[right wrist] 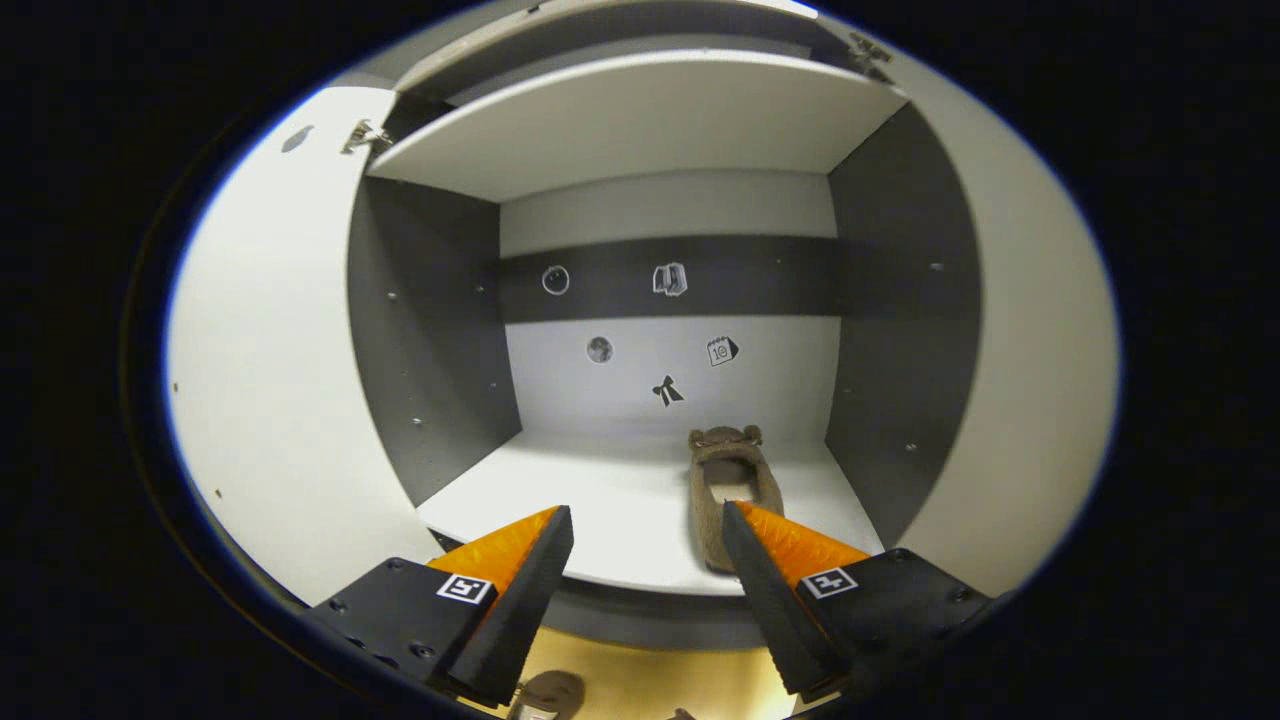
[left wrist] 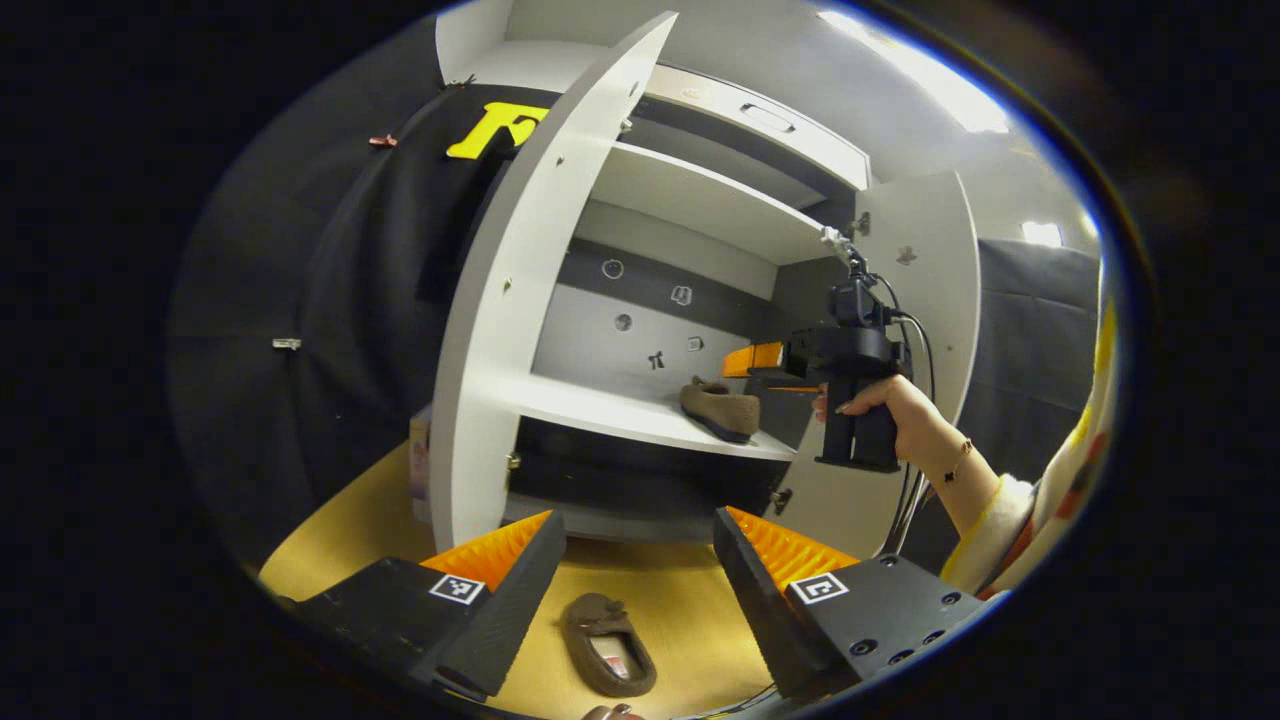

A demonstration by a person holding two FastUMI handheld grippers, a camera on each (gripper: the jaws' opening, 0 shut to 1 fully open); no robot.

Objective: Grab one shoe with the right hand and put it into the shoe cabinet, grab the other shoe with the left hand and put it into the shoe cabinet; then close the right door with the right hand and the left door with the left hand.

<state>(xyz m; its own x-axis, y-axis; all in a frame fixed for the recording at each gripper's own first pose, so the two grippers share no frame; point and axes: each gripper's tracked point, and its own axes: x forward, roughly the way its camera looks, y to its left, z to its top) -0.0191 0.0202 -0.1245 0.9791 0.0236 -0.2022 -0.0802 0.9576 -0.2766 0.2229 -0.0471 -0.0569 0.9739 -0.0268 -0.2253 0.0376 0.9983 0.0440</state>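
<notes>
The shoe cabinet (left wrist: 640, 300) stands with both doors swung wide: the left door (left wrist: 520, 300) at about 10 o'clock in the left gripper view, the right door (left wrist: 925, 290) at about 2 o'clock behind a person's hand (left wrist: 885, 395).

One brown shoe (right wrist: 728, 490) already lies on the middle shelf (right wrist: 600, 510), toward its right side, heel end nearest the front edge. The right claw (right wrist: 645, 570) hangs just in front of that shelf, spread wide and holding nothing, its right finger overlapping the shoe's heel in the right gripper view.

The other shoe (left wrist: 608, 645) lies on the wooden floor (left wrist: 340, 540) at 6 o'clock in the left gripper view, opening upward, between and beyond the fingers of the left claw (left wrist: 640, 580), which is also spread wide and empty.

It looks like a low, fuzzy slip-on with a small bow at the toe and a pale insole. It should be light and soft, its sides likely to fold under pressure. The firmer heel rim or a pinch across the collar seems the safest hold; the fabric should not slip.
</notes>
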